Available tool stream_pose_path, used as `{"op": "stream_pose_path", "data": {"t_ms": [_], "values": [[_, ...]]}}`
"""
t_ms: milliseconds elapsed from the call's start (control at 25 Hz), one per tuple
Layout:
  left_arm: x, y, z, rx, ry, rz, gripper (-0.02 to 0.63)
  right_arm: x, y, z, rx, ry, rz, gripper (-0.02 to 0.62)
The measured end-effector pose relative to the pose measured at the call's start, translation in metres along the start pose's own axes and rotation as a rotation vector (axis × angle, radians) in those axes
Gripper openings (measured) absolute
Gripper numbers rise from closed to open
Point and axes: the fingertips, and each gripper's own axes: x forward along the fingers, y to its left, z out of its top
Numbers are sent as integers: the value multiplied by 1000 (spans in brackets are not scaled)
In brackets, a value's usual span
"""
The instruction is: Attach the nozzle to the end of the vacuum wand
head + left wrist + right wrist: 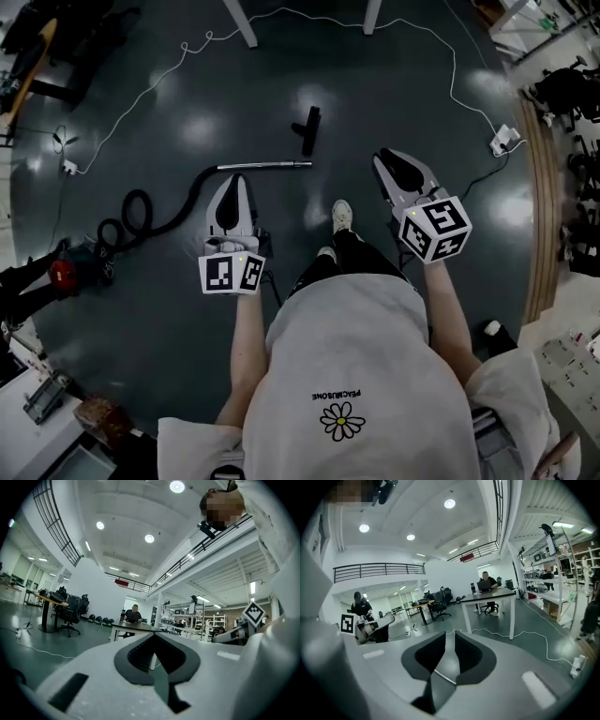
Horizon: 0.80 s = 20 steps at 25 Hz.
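Note:
In the head view the silver vacuum wand [265, 166] lies on the dark floor, and its black hose [150, 211] curls away to the left. The black nozzle [307, 128] lies apart from it, a little beyond the wand's right end. My left gripper [234, 180] hovers over the floor just near of the wand's hose end, jaws shut and empty [153, 637]. My right gripper [384, 157] is held to the right of the wand's free end. Its jaws stand a narrow gap apart with nothing between them [450, 637].
A white cable [450, 66] loops across the far floor to a power strip [503, 141]. Table legs [242, 23] stand at the far edge. The vacuum body [66, 272] sits at the left. My shoe [342, 216] is between the grippers. A person sits at a desk [487, 595] further off.

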Motion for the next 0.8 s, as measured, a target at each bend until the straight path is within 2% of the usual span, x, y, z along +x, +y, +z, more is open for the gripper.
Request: {"op": "stream_pose_path", "data": {"t_ms": [160,240,320,400,480,520,600,680,800], "values": [[40,10,-7,14,44,-1,3,41,-29,3,5,57,29,61],[54,17,-9,31,51,-4,5,58,-32,3,0,83,47,68],[68,24,-21,58,94,-29,16,74,-33,2,-9,113,60,77],[82,28,-41,102,164,-81,54,94,-36,-1,-32,155,76,100],[99,28,-69,194,230,-184,90,119,-41,-13,-70,208,112,130],[106,28,-91,270,274,-260,113,134,-45,-26,-95,240,134,139],[113,39,-164,435,436,-416,171,174,-55,-64,-161,305,171,171],[119,67,-262,550,580,-532,211,229,-73,-120,-252,355,201,179],[132,126,-436,637,727,-630,241,330,-112,-243,-404,410,247,187]]}}
